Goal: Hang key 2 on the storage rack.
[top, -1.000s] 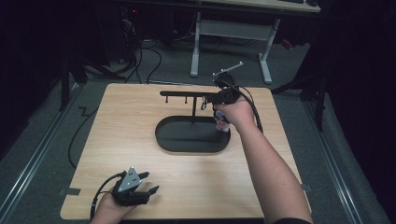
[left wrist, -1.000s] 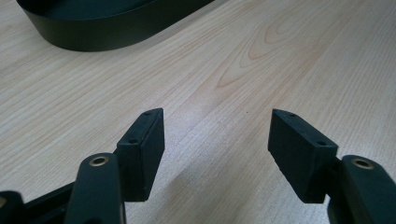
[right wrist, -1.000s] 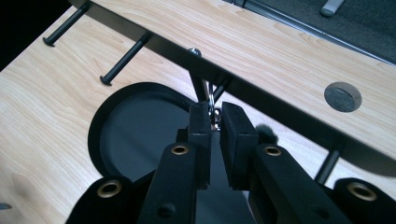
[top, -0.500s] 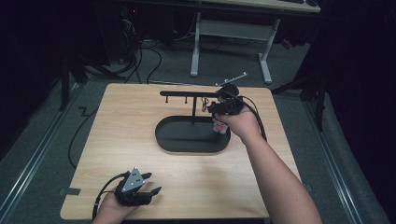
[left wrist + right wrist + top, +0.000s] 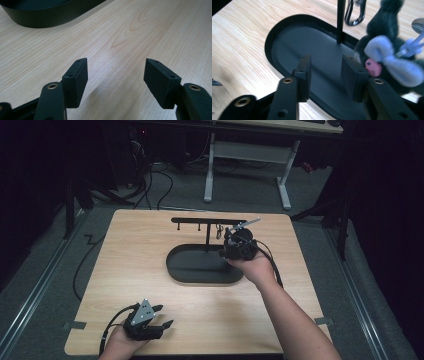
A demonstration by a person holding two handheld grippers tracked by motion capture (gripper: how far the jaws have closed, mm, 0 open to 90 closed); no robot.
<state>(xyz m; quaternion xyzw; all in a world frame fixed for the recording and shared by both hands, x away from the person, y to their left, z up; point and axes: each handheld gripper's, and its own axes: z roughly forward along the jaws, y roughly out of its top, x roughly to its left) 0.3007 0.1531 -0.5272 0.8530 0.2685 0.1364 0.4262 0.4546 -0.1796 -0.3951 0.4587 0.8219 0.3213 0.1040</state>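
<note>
Though beside the right claw (image 5: 325, 75), the furry keychain (image 5: 387, 52) is cut off.

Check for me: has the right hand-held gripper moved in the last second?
Yes. The right hand-held gripper has come toward the person and slightly left, judged against the stand's crossbar, and now sits over the right end of the black oval tray.

The table (image 5: 150, 270) is pale wood with a flowing darker grain. On it, the oval tray (image 5: 200, 270) and its upright stand (image 5: 207, 235) are matt black. Beside the stand, the plush toy (image 5: 384, 30) is dark grey fur with a lilac bow and a pink spot. Both grippers are black.
</note>
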